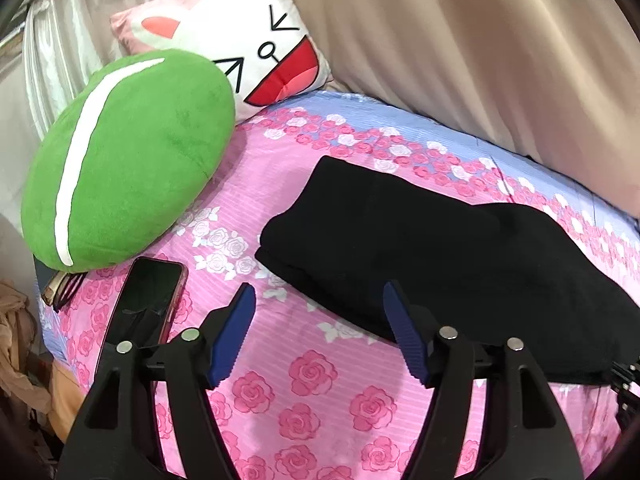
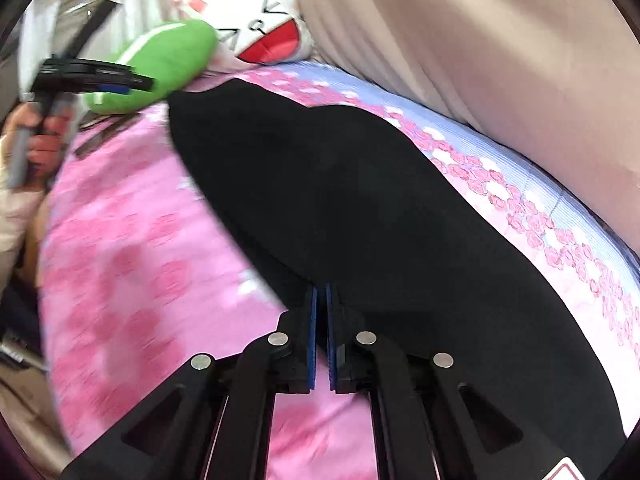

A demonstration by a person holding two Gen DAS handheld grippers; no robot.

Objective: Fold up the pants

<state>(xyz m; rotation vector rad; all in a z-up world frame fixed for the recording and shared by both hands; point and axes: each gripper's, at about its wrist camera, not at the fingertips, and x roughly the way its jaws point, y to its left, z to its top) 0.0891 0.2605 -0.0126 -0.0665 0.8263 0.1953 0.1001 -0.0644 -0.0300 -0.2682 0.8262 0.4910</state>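
Observation:
Black pants (image 1: pixel 420 248) lie folded into a long dark shape on the pink floral bedsheet (image 1: pixel 320 408). My left gripper (image 1: pixel 316 292) hovers open over the sheet at the near left edge of the pants, with nothing between its blue pads. The right wrist view shows the same pants (image 2: pixel 340 200) stretching away to the upper left. My right gripper (image 2: pixel 322 290) is shut, its tips pinched on the near edge of the black fabric. The left gripper (image 2: pixel 120 80) also shows there at the far left, side-on, held in a person's hand (image 2: pixel 44 140).
A green cushion (image 1: pixel 132 160) and a cat-face pillow (image 1: pixel 260 40) sit at the head of the bed. A dark phone (image 1: pixel 144 304) lies on the sheet just left of my left gripper. A beige curtain (image 1: pixel 480 60) hangs behind the bed.

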